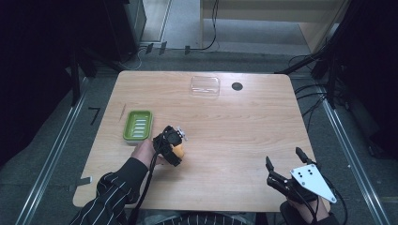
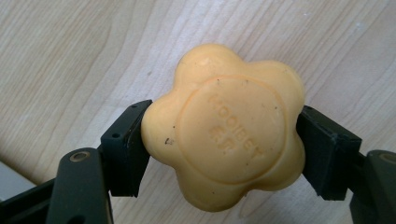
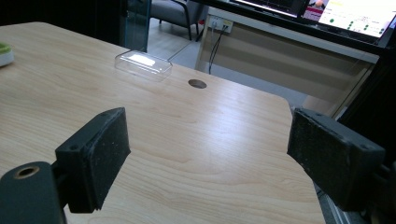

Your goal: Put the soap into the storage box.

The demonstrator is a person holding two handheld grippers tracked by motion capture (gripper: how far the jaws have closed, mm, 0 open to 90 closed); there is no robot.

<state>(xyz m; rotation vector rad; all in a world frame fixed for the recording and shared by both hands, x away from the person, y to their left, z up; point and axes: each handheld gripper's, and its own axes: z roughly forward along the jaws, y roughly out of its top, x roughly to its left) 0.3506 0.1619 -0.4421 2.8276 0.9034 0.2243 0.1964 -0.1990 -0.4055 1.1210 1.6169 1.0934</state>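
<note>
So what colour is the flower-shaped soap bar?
Pale orange-yellow flower-shaped soap bar, best seen in the left gripper view.

The table is bright and the room around it is dark. Light shines white on the clear lid. The soap looks sharp up close

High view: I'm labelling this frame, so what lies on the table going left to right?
Green soap dish → left gripper holding the orange soap → clear lid → dark hole → right gripper.
</note>
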